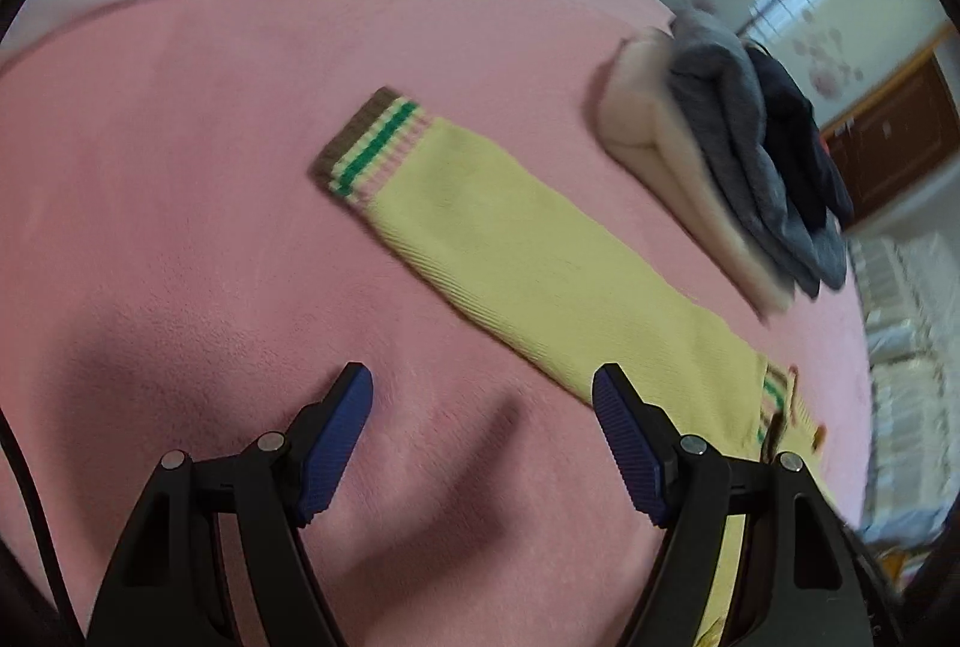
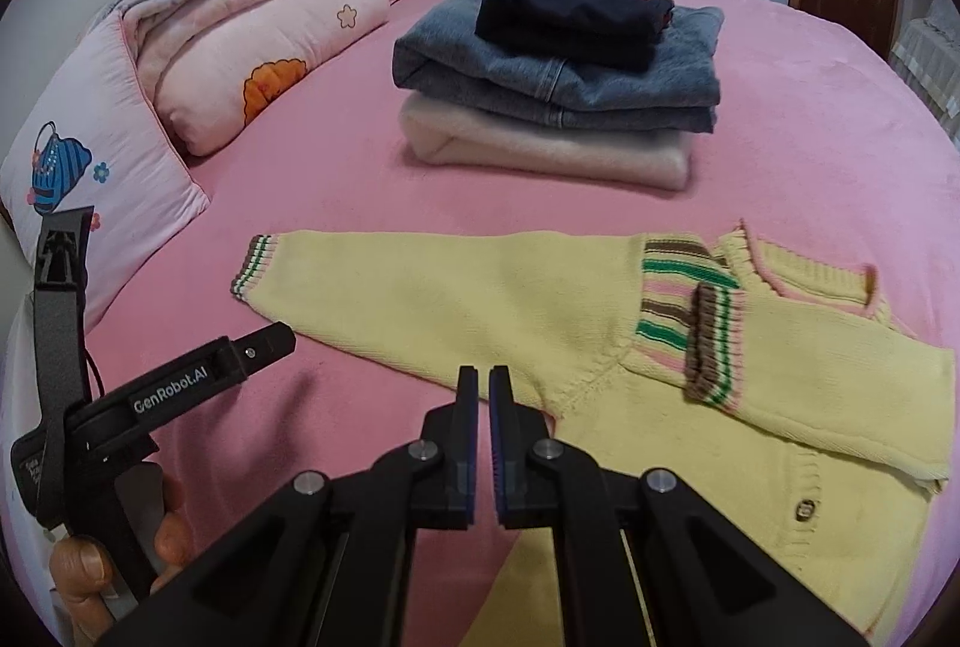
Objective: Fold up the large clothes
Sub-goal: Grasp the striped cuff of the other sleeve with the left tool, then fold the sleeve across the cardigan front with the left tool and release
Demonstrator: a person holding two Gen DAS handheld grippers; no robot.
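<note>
Yellow knit sweater (image 2: 690, 377) lies flat on the pink bed (image 2: 312, 179), one sleeve crossed, ready for folding; left tongs (image 1: 483, 401) gape empty, right tongs (image 2: 483, 377) clenched on nothing.

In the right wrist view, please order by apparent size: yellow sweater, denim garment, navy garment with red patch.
1. yellow sweater, though it lies nearest the camera
2. denim garment
3. navy garment, on top of the stack

Partly hidden or cropped items

Yellow sweater (image 2: 690, 407): lower body behind the right gripper (image 2: 483, 377), hem cut by frame edge. Folded pile (image 1: 732, 167): motion-blurred in left view.
</note>
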